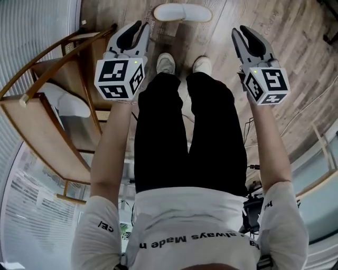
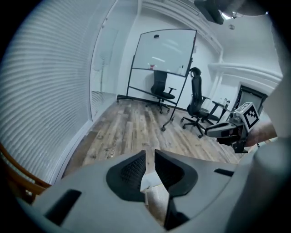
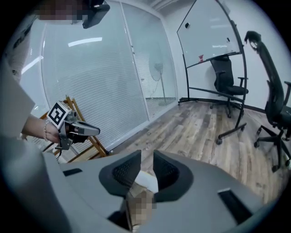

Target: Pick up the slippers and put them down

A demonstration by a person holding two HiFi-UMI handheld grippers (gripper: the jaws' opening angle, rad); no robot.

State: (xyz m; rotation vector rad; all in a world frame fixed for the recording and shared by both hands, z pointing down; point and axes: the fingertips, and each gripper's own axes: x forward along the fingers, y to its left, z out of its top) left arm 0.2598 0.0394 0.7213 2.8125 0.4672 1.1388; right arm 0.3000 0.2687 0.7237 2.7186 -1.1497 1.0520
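Left gripper [image 1: 141,26] and right gripper [image 1: 239,31] are both empty, jaws just a narrow slit apart. One white slipper [image 1: 182,12] lies on the floor [image 1: 296,63] just past the person's shoes. What looks like the other sits on the wooden rack [image 1: 31,121] at the left. I'd open the jaws wide before going down, then pinch the slipper's raised upper, not the flat sole.
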